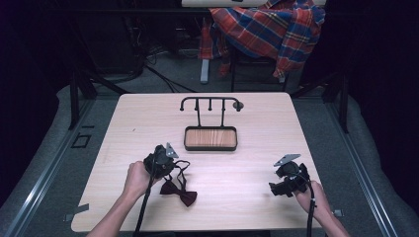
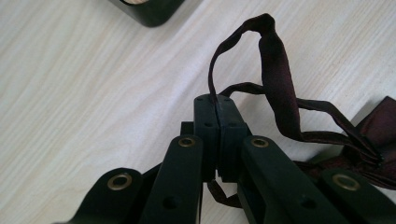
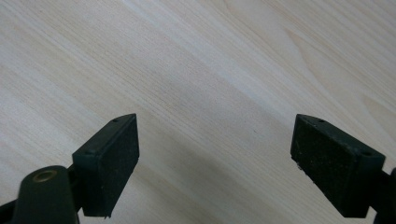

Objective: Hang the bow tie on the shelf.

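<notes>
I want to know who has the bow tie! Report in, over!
Left gripper shut on the strap of the bow tie. Right gripper open over bare table. Stand sits behind, way clear. Over.

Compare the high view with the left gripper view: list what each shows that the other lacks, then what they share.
High view alone: the whole table, the hook rack above its tray, the right gripper with jaws apart over bare wood, both forearms, a plaid cloth on a chair behind.

Left gripper view alone: the pads pressed together on the thin strap, which loops up from the jaws.

Both: the left gripper, the dark red bow tie, a corner of the tray, the pale wood.
</notes>
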